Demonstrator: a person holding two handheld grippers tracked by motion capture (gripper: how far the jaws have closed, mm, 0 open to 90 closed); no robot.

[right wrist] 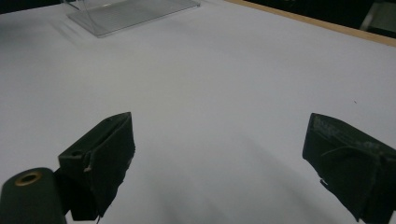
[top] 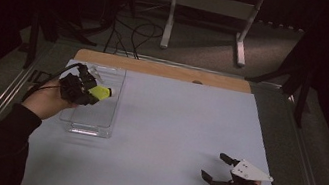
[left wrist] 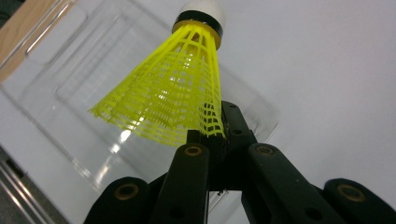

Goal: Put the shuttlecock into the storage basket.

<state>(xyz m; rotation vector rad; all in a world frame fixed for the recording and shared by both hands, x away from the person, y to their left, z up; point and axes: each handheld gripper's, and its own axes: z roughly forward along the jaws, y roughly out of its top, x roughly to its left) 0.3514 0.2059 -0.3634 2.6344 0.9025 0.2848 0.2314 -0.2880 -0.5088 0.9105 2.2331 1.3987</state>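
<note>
Left gripper (top: 94,92) clamped on the yellow shuttlecock (top: 100,92), above the clear tray (top: 113,114).
My jaws pinch the skirt's rim; its white cork (left wrist: 201,10) points away from me, over the tray. My right gripper (top: 215,168) rests well apart, jaws wide and empty. I can read no writing anywhere.
</note>
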